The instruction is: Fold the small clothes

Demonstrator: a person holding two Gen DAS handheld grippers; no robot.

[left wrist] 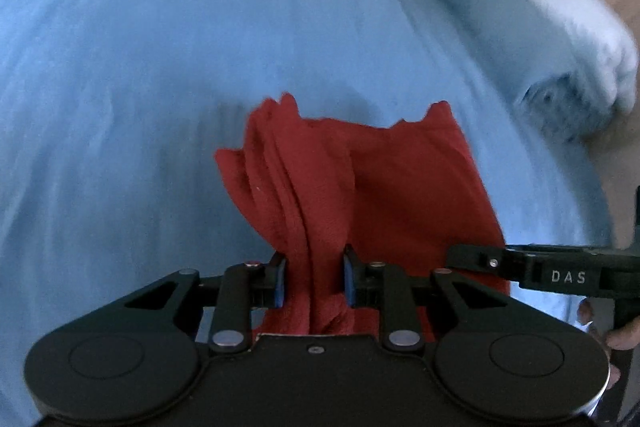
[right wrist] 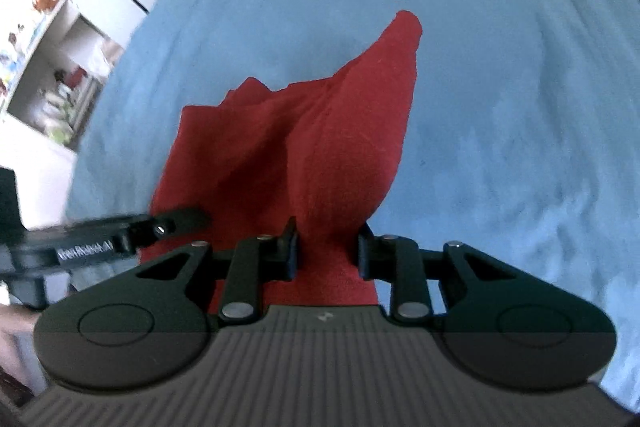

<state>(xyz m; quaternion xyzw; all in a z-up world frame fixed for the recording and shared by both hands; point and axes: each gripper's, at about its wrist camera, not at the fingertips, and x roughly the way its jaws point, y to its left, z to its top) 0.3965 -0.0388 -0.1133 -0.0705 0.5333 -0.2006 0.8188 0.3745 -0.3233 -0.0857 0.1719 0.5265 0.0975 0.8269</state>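
A small red cloth hangs bunched over a blue bedspread. My left gripper is shut on one gathered edge of it, folds running between the blue pads. My right gripper is shut on another part of the same red cloth, which droops away from it with one corner pointing up. Each gripper shows in the other's view: the right one at the cloth's right edge, the left one at its left edge. The cloth is held off the bed.
The blue bedspread fills both views. A rolled blue and white blanket lies at the bed's far right edge. White shelves with small items stand at the left beyond the bed. Floor shows at top right.
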